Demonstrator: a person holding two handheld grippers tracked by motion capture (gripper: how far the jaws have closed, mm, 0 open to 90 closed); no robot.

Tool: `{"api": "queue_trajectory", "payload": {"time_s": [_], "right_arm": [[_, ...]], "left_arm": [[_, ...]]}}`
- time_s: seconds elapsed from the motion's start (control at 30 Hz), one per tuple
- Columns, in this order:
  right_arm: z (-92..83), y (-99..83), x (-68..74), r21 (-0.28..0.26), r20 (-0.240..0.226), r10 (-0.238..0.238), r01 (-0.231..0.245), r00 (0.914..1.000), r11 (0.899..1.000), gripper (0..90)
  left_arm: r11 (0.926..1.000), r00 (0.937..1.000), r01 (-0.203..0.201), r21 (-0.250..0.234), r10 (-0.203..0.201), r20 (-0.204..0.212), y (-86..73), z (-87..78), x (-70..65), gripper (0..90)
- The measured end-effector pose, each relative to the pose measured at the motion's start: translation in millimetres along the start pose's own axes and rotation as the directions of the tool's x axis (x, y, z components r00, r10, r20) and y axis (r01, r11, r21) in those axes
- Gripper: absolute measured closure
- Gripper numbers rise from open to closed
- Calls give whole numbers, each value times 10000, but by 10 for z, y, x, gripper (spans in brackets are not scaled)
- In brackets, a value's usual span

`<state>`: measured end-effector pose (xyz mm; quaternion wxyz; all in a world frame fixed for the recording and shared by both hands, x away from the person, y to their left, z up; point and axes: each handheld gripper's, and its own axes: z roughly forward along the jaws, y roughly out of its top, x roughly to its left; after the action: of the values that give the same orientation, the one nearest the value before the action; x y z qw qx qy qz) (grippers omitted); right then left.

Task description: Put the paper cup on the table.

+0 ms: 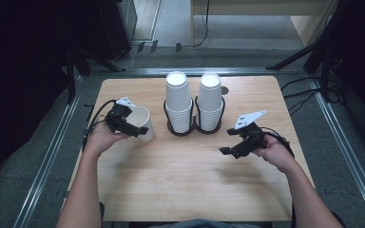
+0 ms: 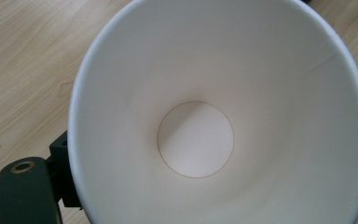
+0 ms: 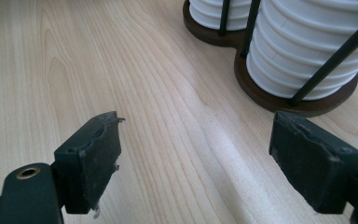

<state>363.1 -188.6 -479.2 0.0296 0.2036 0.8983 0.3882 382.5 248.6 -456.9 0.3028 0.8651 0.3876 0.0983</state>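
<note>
Left claw [image 1: 134, 124] grips a tilted white paper cup [image 1: 141, 122]; right claw [image 1: 233, 146] hovers wide open, empty, above the tabletop [image 1: 180, 166].

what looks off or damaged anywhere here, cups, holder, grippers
Only the right gripper shows wear: its open jaws have ragged, chipped black pads. Otherwise all looks in order: two stacks of white cups stand upright in the holder, and the left gripper holds a single cup, clean and undented, tilted near the table.

Your cup [image 2: 214, 116] hides the left gripper's [image 1: 132, 124] right jaw; its rim runs off frame.
</note>
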Motion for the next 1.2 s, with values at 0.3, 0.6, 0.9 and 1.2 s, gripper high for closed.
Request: {"api": "queue_trajectory", "payload": {"time_s": [0.3,0.6,0.9,1.2], "right_arm": [[-1,-36,28,17,199,-42,42,9998,10000,168],[-10,-60,39,80,247,-15,13,9997,10000,168],[2,-58,37,114,224,-32,29,9997,9999,168],[1,-53,31,123,269,3,-6,9996,9999,168]], "left_arm": [[9983,9976,587,53,-585,-373,-66,-9,191,122],[9933,9900,1154,52,-1146,-817,-138,-50,331,115],[9906,9831,1339,281,-1292,-1295,-174,-23,378,104],[9876,9824,1522,375,-1470,-1154,-182,20,398,90]]}}
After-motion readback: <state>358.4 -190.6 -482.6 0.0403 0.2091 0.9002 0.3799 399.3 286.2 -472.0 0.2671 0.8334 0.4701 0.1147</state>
